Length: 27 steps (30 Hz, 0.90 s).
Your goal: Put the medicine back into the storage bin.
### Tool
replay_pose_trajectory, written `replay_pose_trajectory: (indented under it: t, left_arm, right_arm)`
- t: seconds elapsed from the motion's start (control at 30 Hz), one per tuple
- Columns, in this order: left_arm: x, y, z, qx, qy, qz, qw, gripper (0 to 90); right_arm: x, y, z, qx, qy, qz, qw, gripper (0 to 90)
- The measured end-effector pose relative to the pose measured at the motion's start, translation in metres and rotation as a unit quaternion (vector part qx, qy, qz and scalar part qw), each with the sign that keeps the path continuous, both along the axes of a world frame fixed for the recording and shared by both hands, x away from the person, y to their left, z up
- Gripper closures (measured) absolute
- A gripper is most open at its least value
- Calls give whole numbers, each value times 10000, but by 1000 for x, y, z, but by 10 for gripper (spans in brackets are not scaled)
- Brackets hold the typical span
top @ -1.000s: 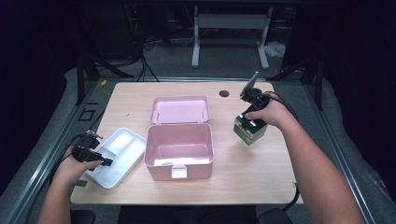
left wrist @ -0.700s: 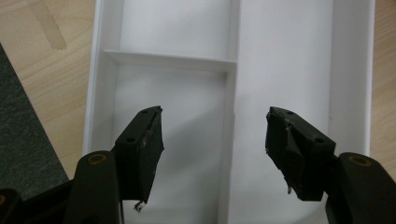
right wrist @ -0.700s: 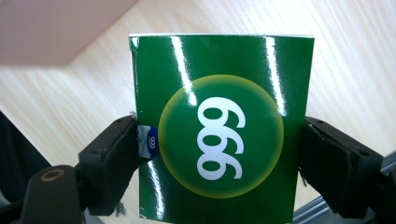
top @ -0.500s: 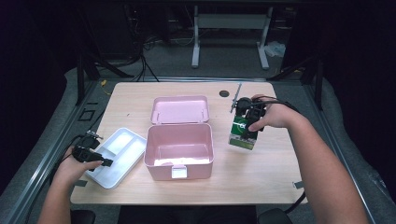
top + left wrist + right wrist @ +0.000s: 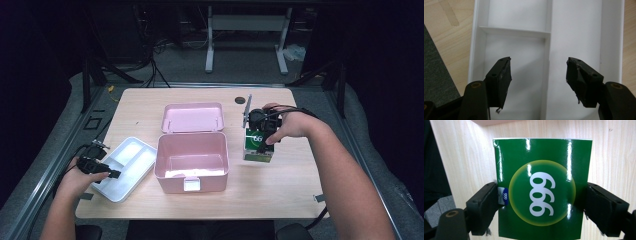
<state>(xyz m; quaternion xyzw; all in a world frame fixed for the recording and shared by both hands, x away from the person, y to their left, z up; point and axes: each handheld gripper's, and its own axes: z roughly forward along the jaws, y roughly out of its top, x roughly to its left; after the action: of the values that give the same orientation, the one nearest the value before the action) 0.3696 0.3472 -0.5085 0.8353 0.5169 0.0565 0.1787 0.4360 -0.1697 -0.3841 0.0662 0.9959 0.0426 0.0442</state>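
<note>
A green box (image 5: 258, 145) marked 999 (image 5: 541, 190) hangs just above the table, right of the open pink case (image 5: 191, 152). My right gripper (image 5: 263, 131) is shut on the box, its two black jaws pressed against the box's sides (image 5: 541, 202). At the table's left front my left gripper (image 5: 102, 170) stands open over the white divided tray (image 5: 131, 160), with nothing between its jaws (image 5: 539, 80); the tray's partitions (image 5: 547, 50) lie below them.
The pink case's lid (image 5: 191, 117) lies back flat behind its empty body. A dark round hole (image 5: 240, 100) sits in the table top at the back right. Dark floor and cables surround the table.
My right gripper has carried the green box left and slightly forward, turning it so its printed face shows from above. The left gripper has stayed over the tray.
</note>
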Motion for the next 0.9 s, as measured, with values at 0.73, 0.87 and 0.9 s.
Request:
replay_pose_trajectory:
  t: [0.73, 0.87, 0.9]
  left_arm:
    - [0, -3, 0, -34, -6, -41, 10000, 368]
    - [0, -2, 0, -38, -3, -48, 10000, 368]
    - [0, -2, 0, -37, -3, -40, 10000, 368]
  right_arm:
    - [-11, 77, 63, 222, 195, 535, 9981, 167]
    - [-12, 100, 64, 289, 136, 569, 9979, 166]
    - [-12, 100, 64, 289, 136, 569, 9979, 166]
